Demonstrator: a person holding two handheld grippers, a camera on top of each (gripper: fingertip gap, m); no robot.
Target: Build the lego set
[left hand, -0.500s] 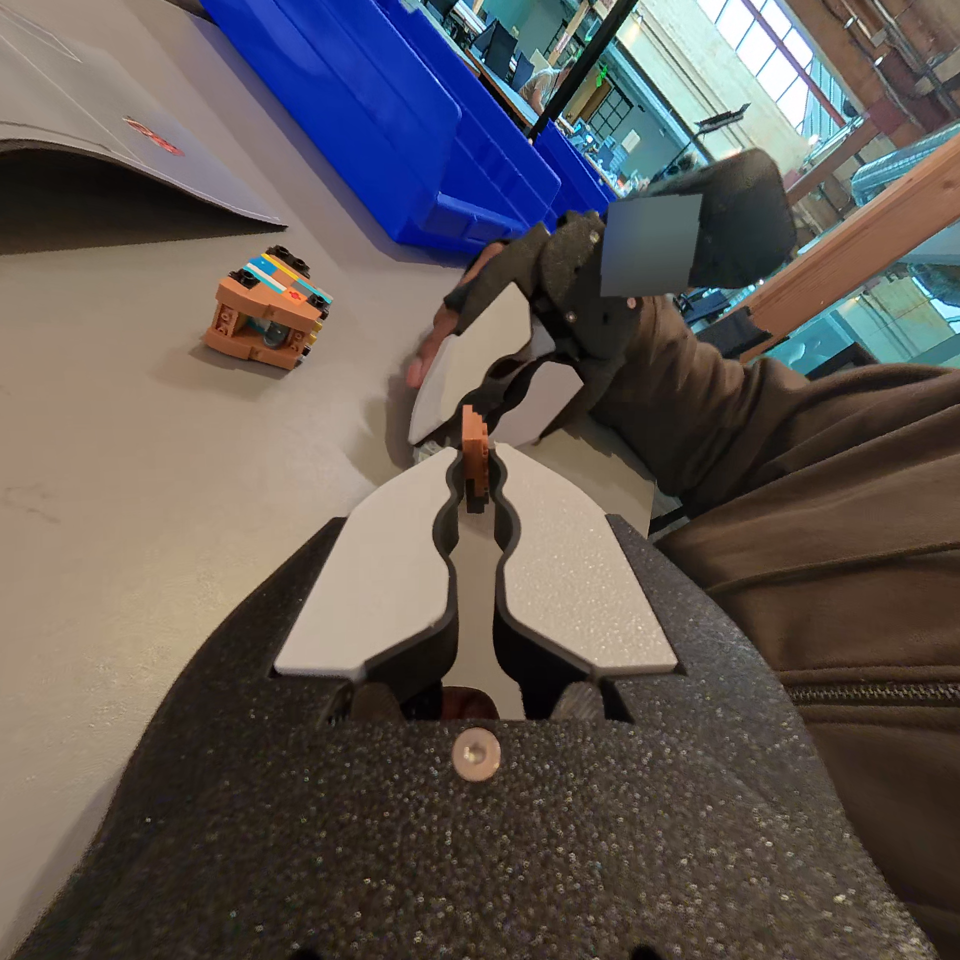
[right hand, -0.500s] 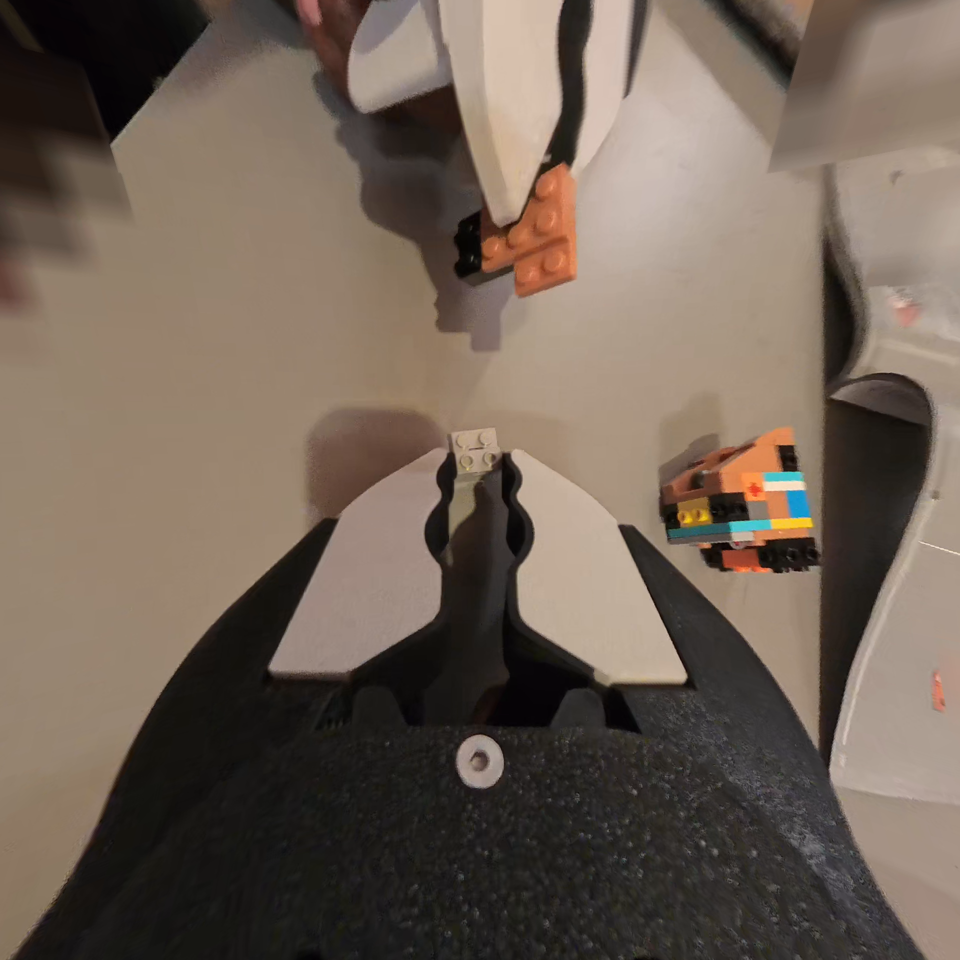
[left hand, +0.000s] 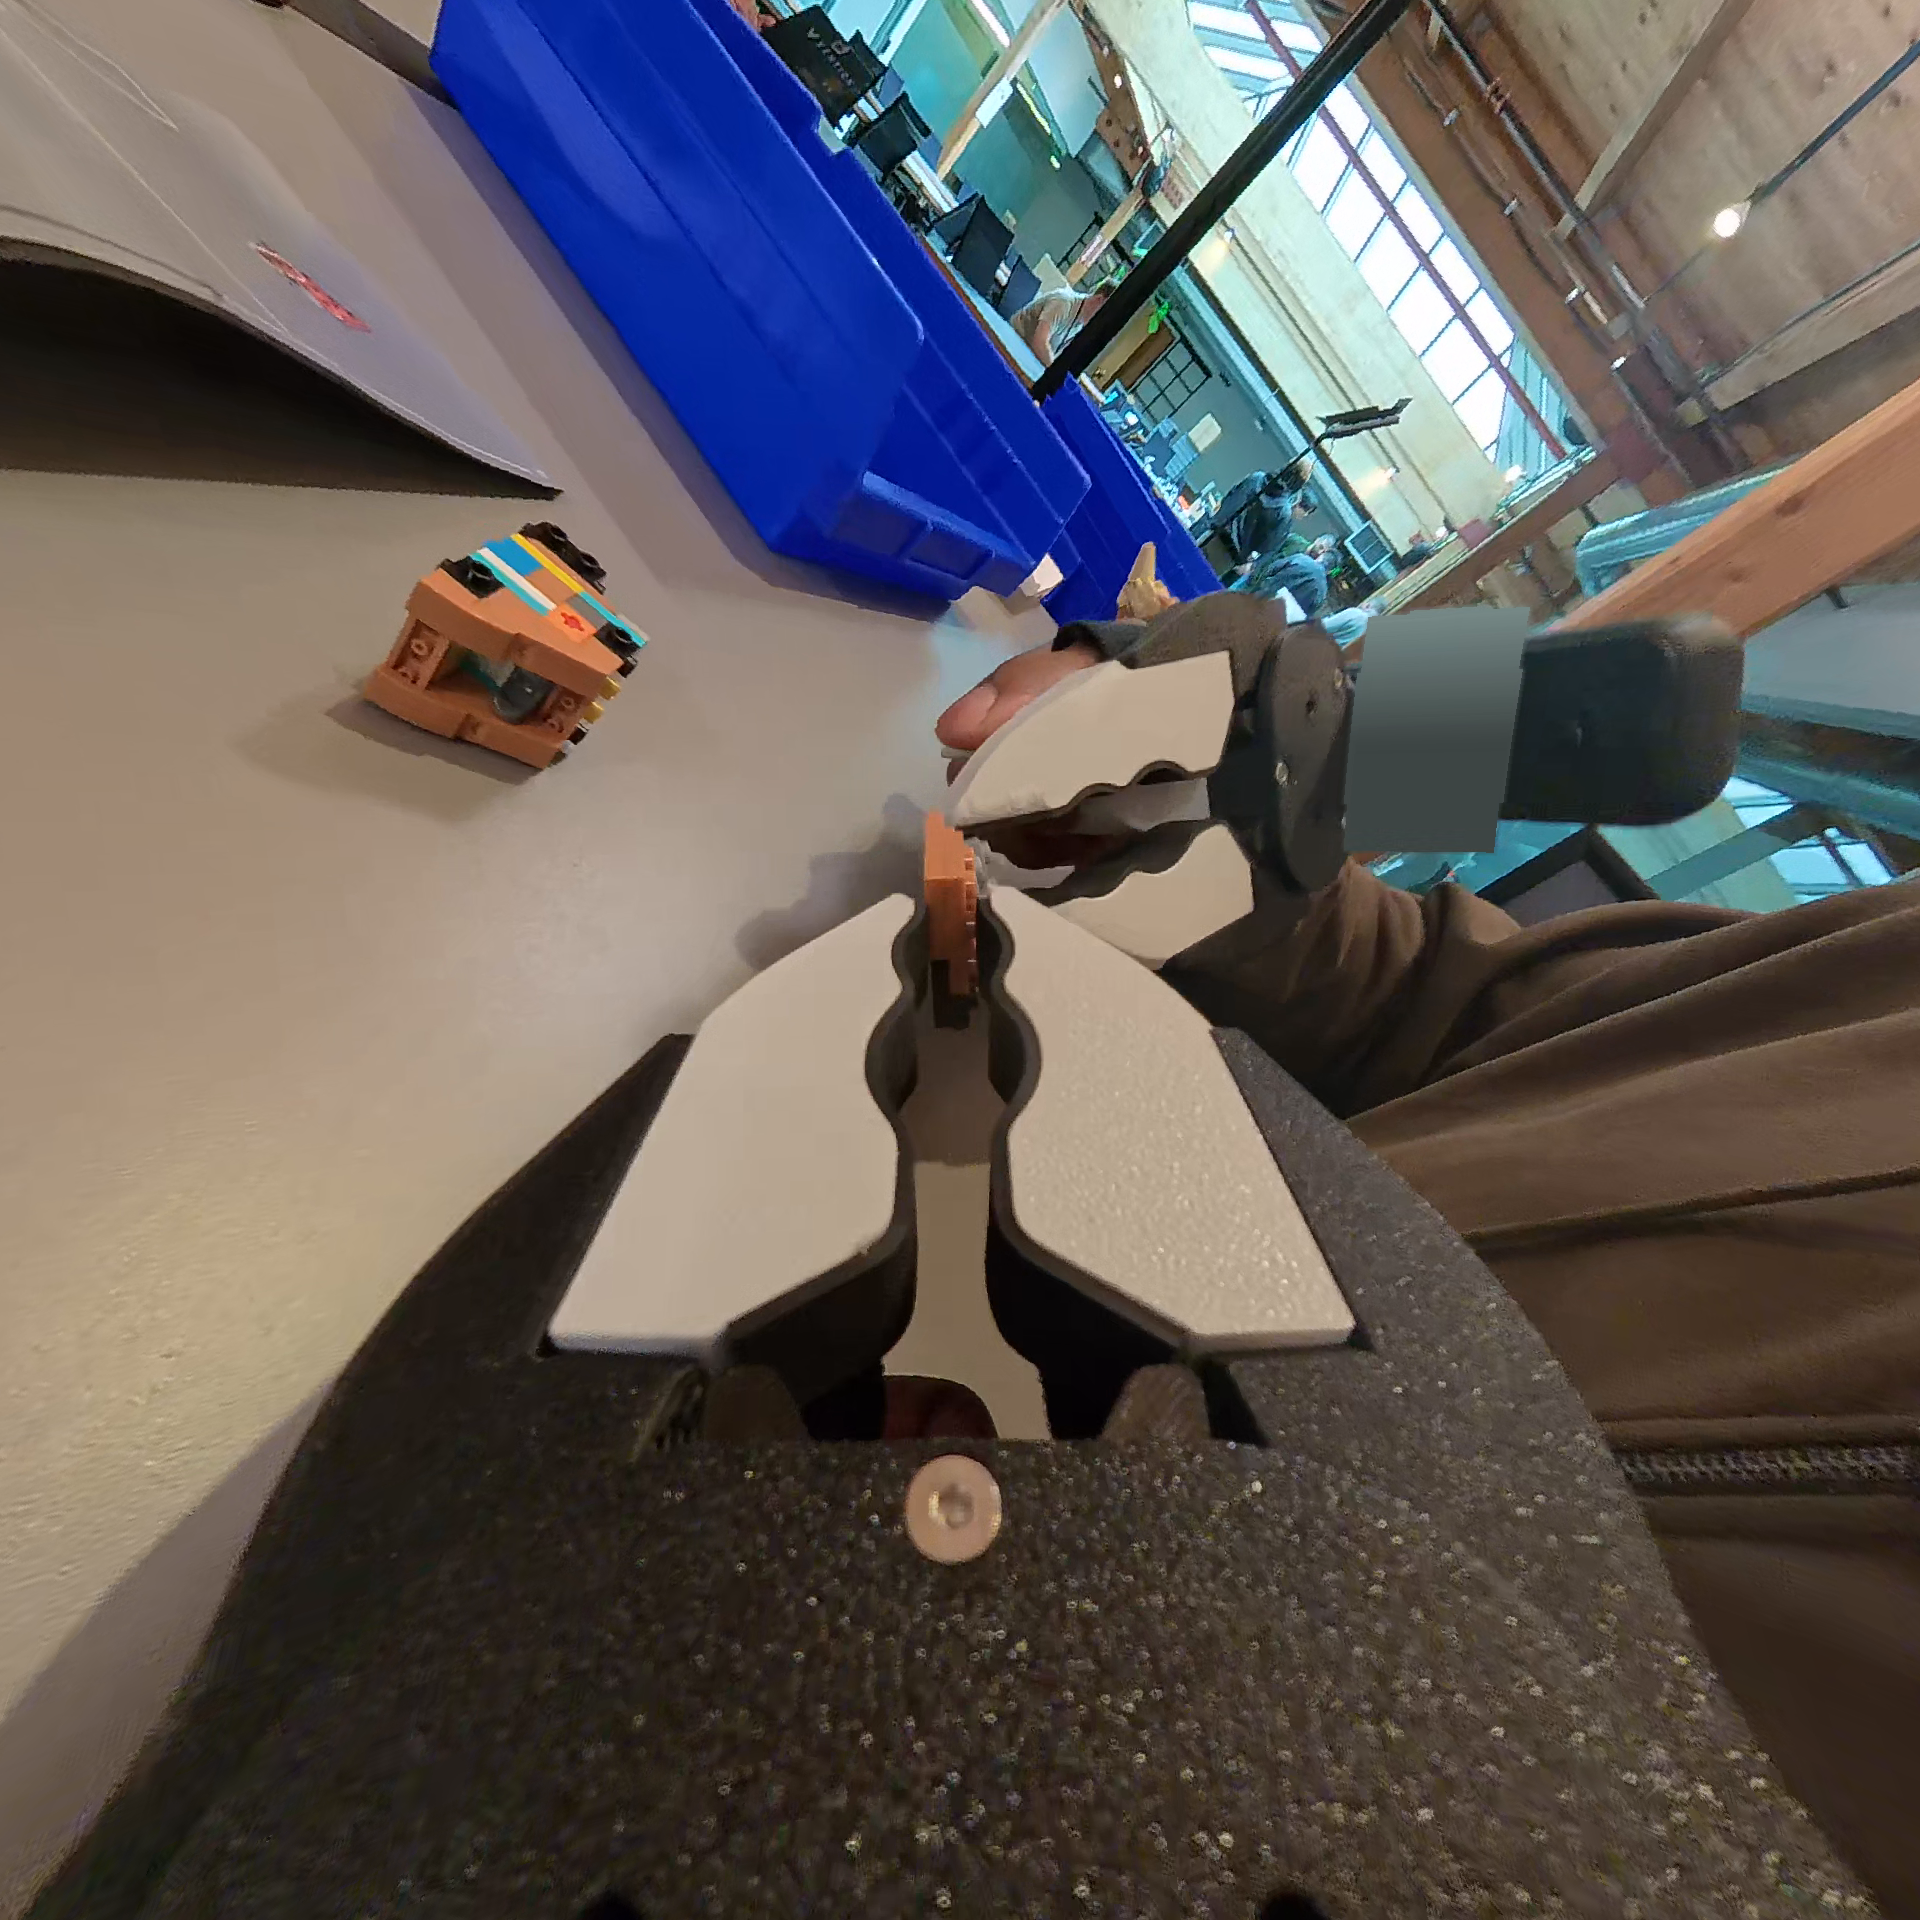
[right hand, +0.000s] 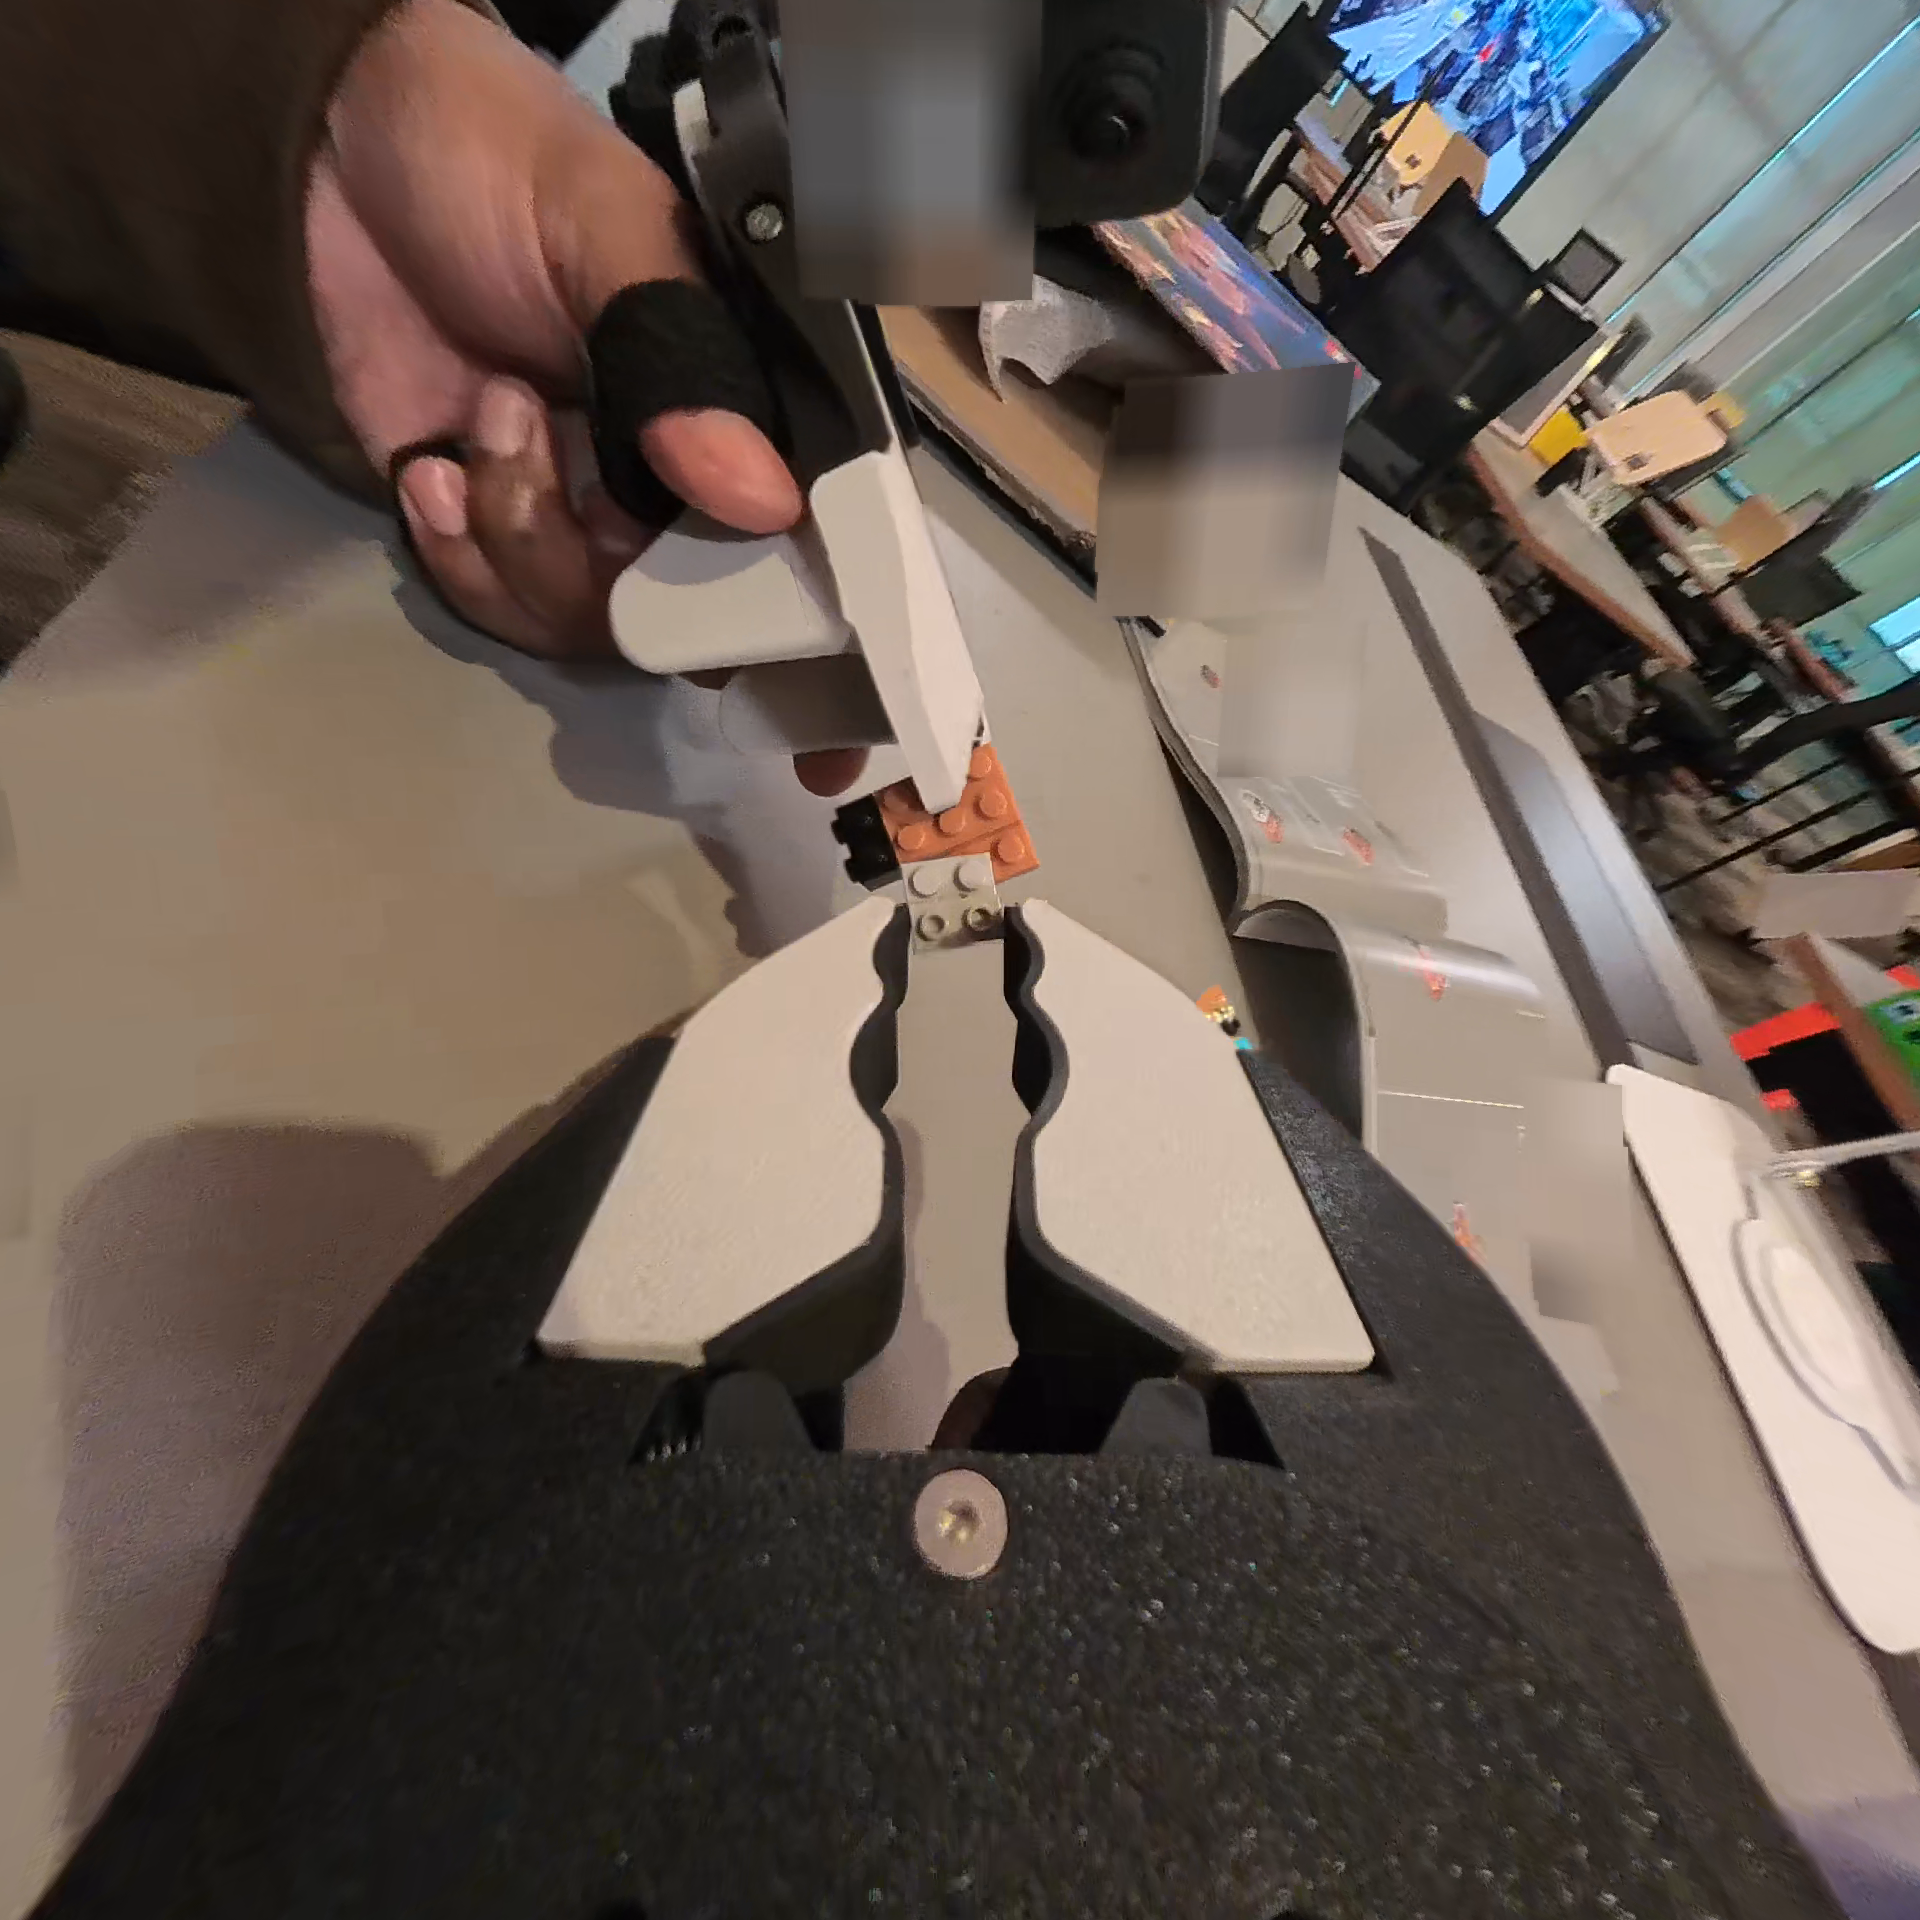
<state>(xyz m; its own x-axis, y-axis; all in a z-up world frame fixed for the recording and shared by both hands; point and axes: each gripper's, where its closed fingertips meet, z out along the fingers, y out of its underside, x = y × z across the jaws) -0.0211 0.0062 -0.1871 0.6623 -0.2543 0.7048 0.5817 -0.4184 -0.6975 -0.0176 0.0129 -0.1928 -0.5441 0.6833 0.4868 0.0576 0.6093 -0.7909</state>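
Observation:
My left gripper [left hand: 951, 914] is shut on a small orange plate assembly [left hand: 951, 925] with a black piece at its lower end, held above the table. In the right wrist view the same orange assembly [right hand: 971, 821] hangs from the left gripper's fingers [right hand: 914, 665]. My right gripper [right hand: 958, 920] is shut on a small grey 2x2 plate [right hand: 954, 902], whose front edge touches the orange assembly. In the left wrist view the right gripper [left hand: 977, 831] meets the orange assembly from the right. A partly built orange, blue and black model [left hand: 509, 649] lies on the grey table at the left.
Blue bins [left hand: 748, 291] line the table's far side. An open instruction booklet [left hand: 208, 281] lies at the far left and shows again in the right wrist view [right hand: 1351, 852]. A white pad [right hand: 1787, 1309] lies at the right. A hand [right hand: 499, 343] holds the left gripper. Left and right tips are no more than a few centimetres apart.
The two grippers have come together. The grey plate, apart from the orange assembly before, now touches it. The right wrist view has tilted up toward the room.

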